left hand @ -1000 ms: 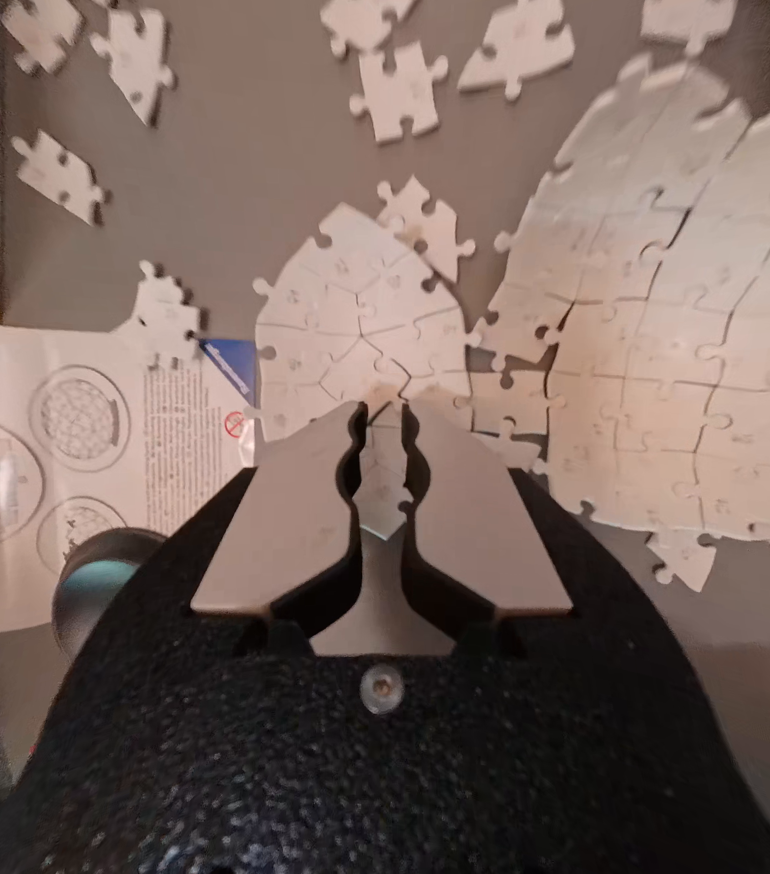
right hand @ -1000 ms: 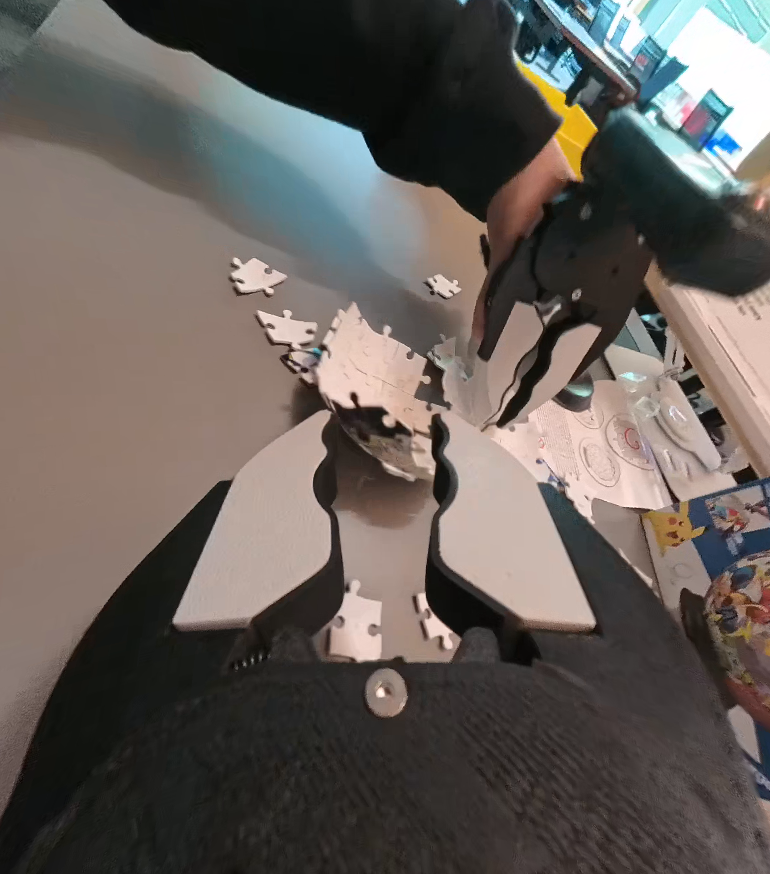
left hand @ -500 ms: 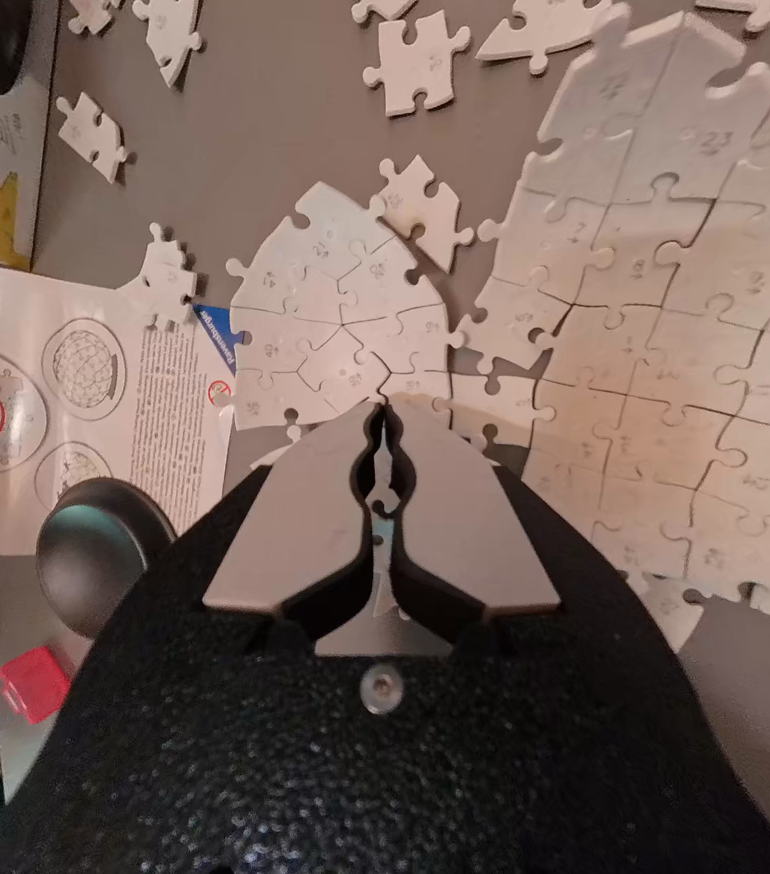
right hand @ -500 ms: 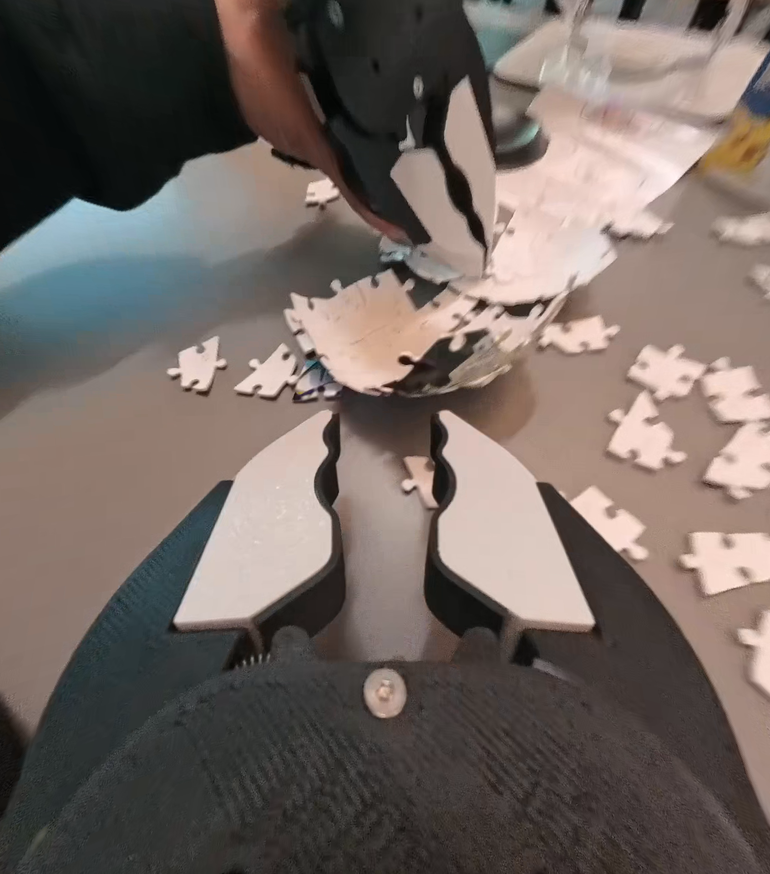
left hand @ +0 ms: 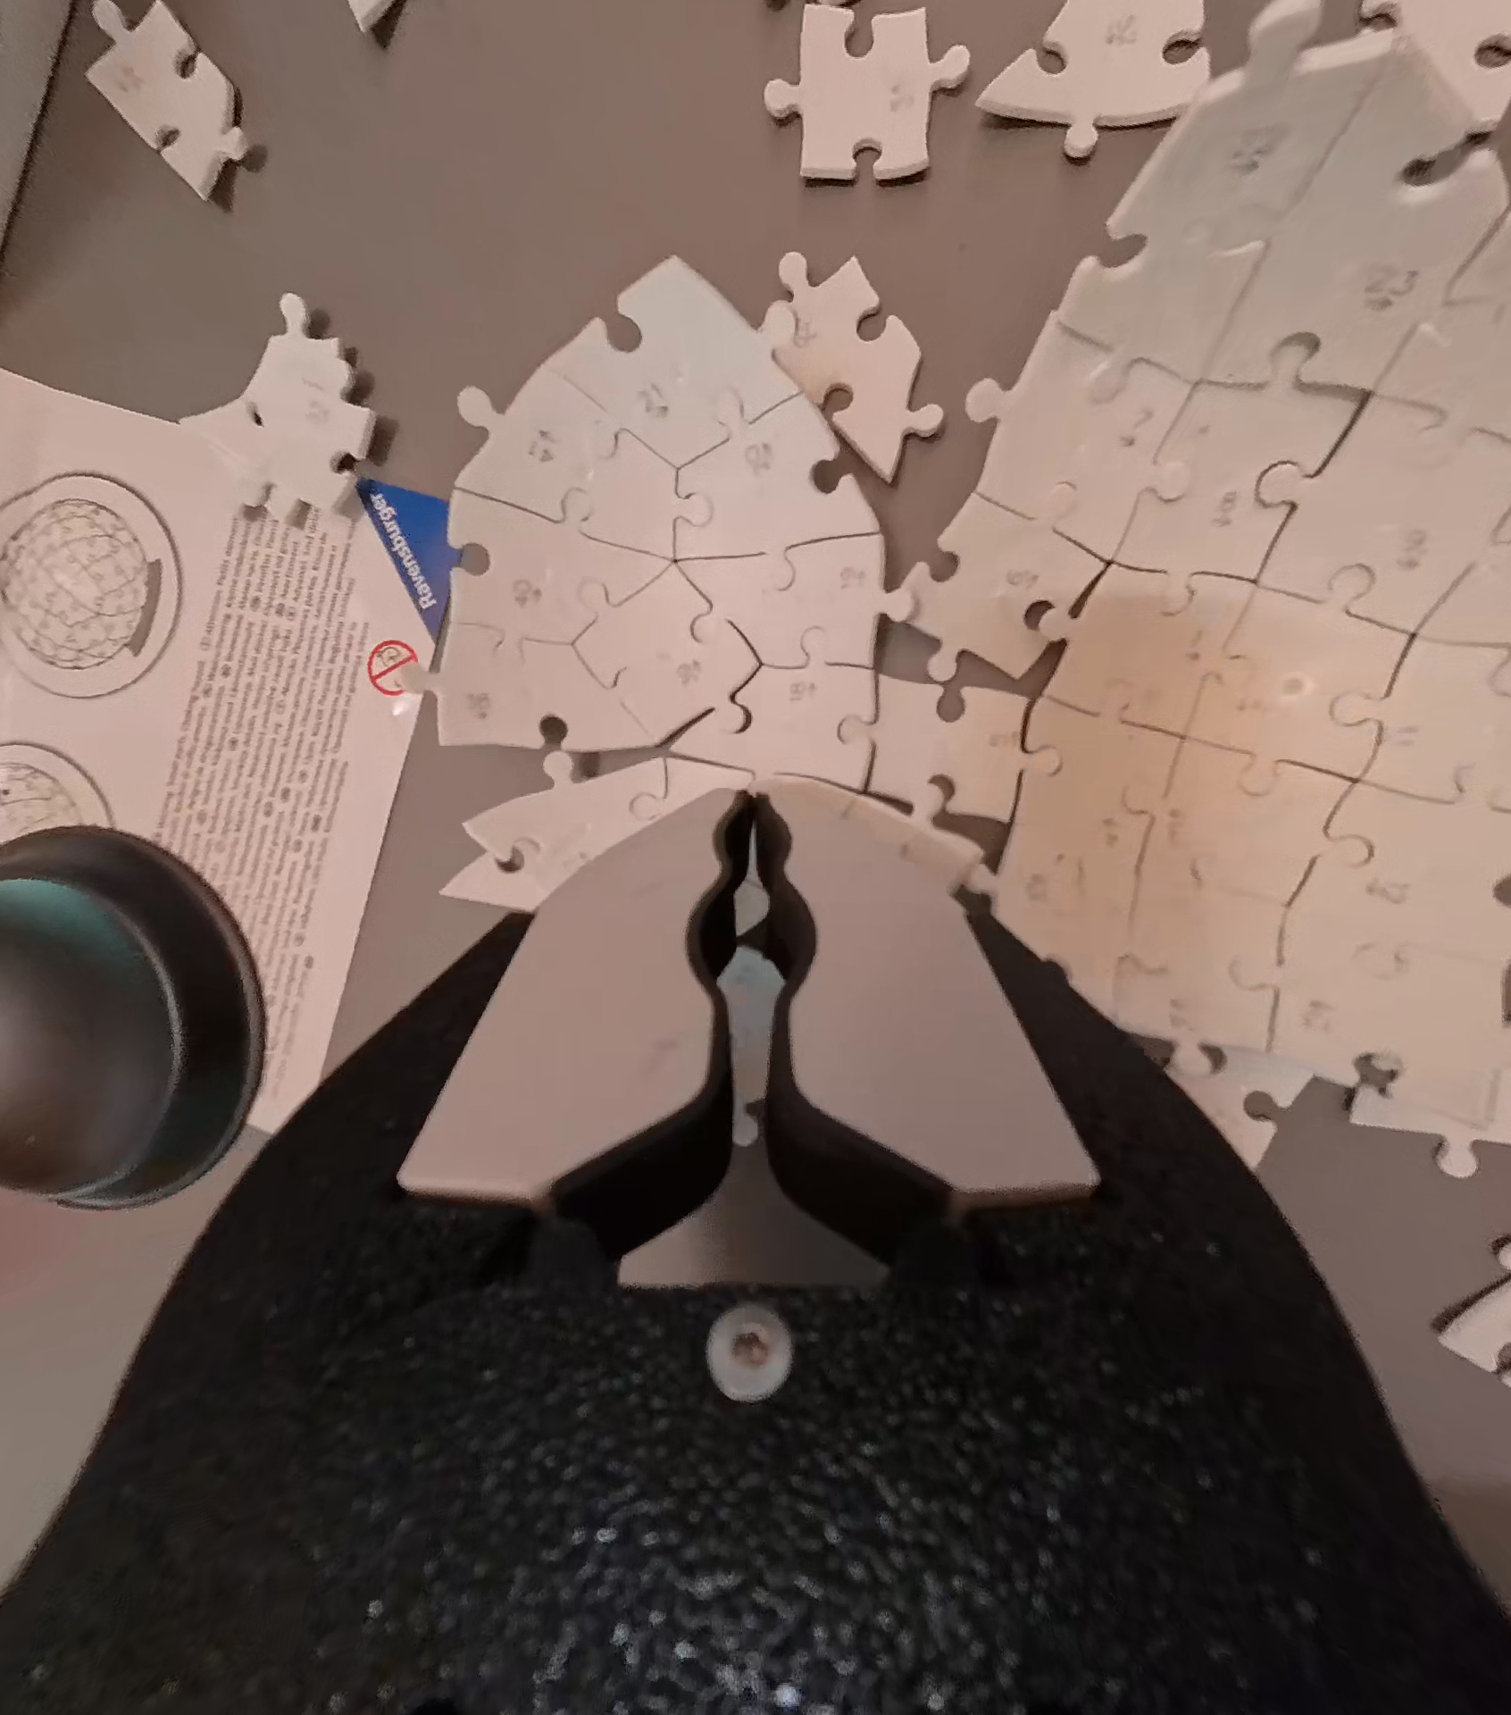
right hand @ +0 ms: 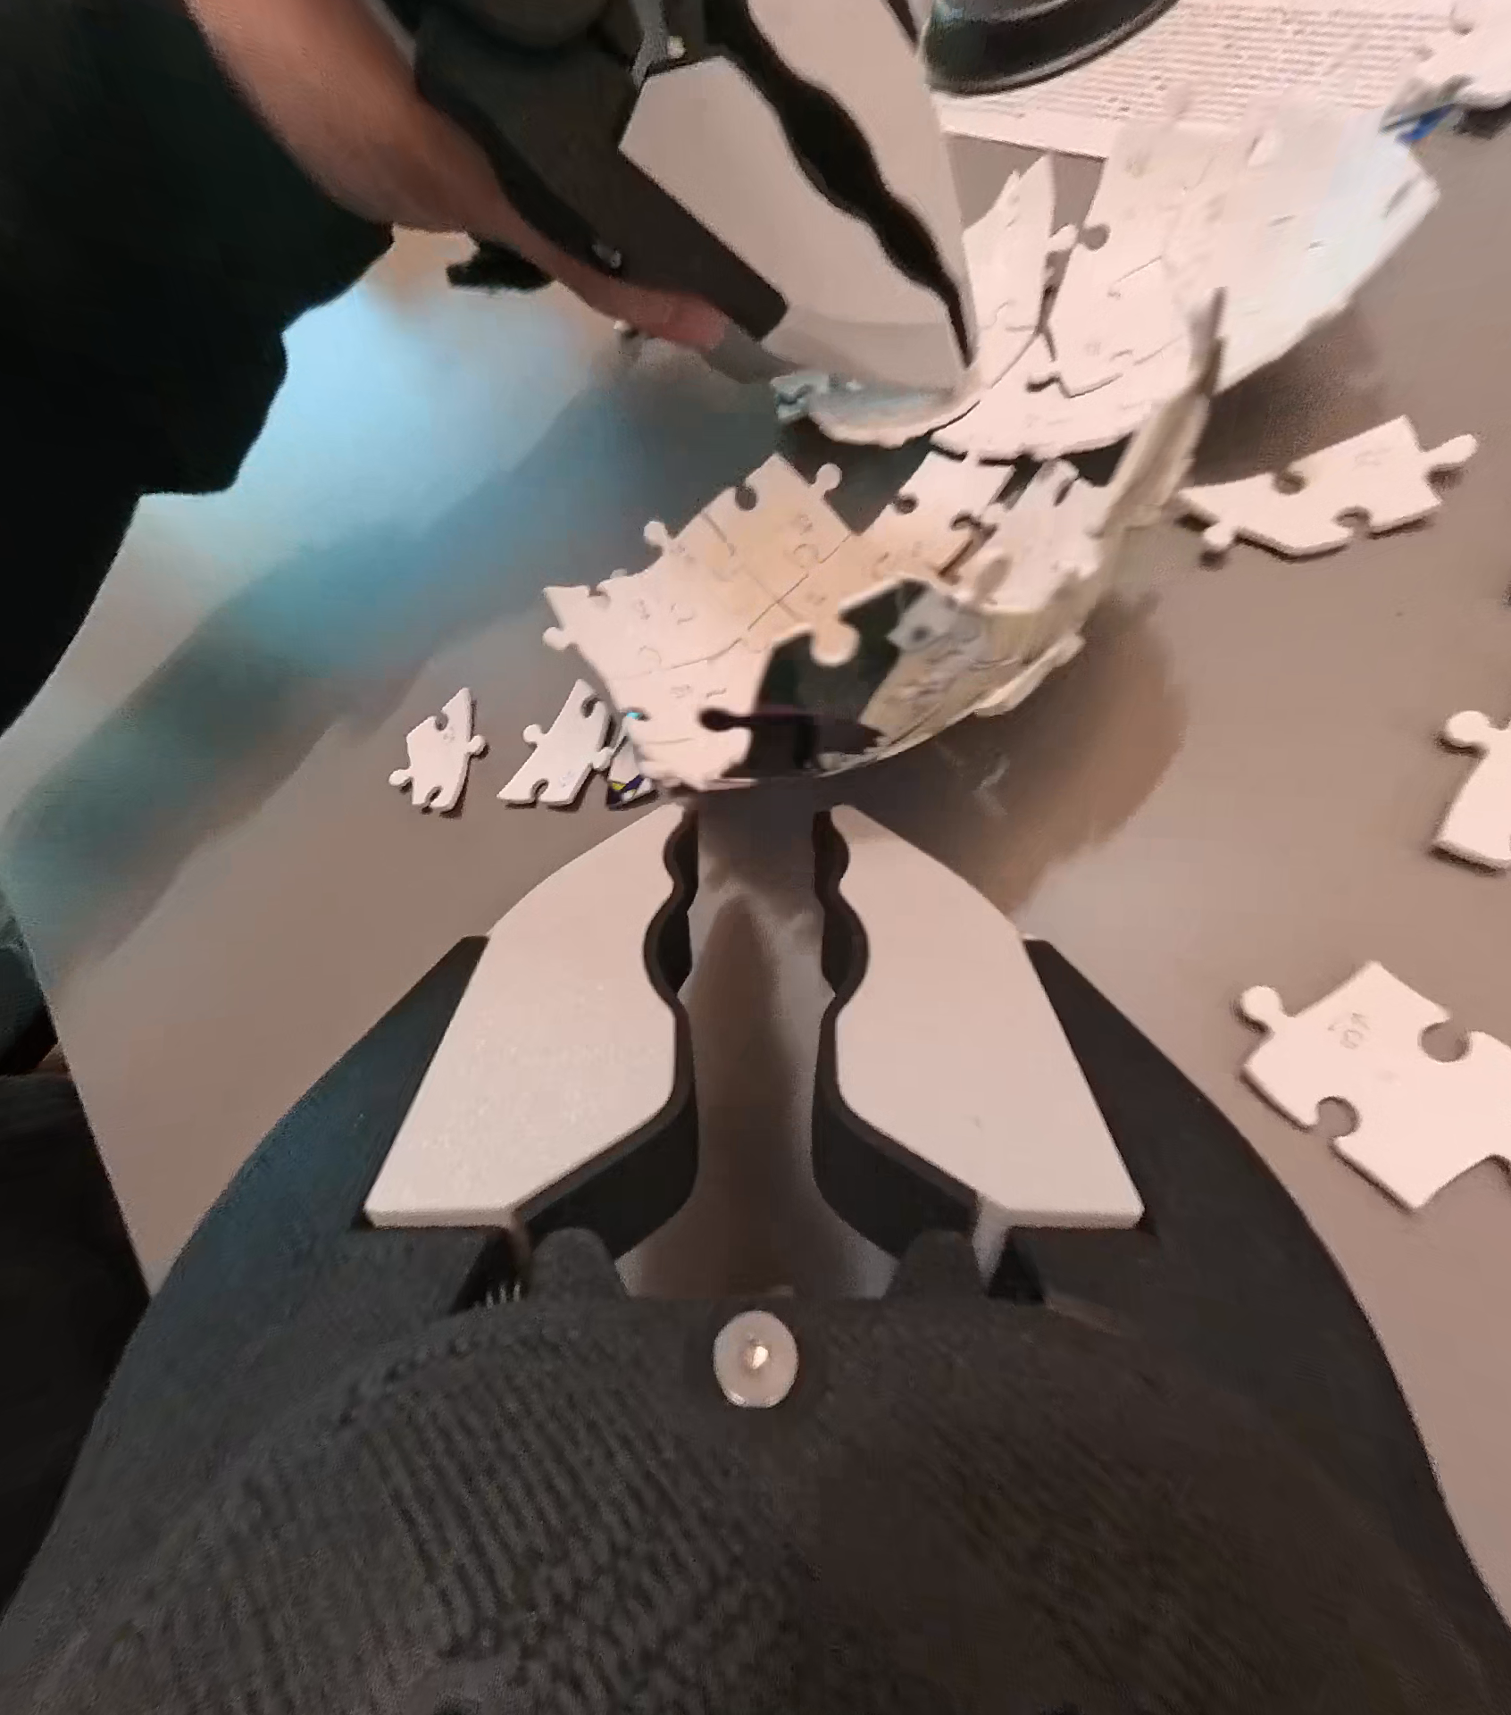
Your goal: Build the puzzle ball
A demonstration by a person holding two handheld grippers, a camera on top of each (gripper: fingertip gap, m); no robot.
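Pinching the curved puzzle shell's (right hand: pixel 835 594) near rim with the closed left gripper (left hand: pixel 752 809), the spread right gripper (right hand: pixel 756 821) idling just below.

Hobby desk: grey tabletop (left hand: pixel 473 186), instruction leaflet (left hand: pixel 204 650), puzzle pieces (right hand: pixel 1401 1095).

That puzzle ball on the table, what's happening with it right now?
A person is building it with two hand-held tools. The left tool is pinched shut on the edge of the half-built puzzle shell, where a smaller joined cap section meets it. The right tool is open, empty, just short of the shell's near rim. Loose pieces lie white side up on the grey table; an instruction sheet lies alongside.
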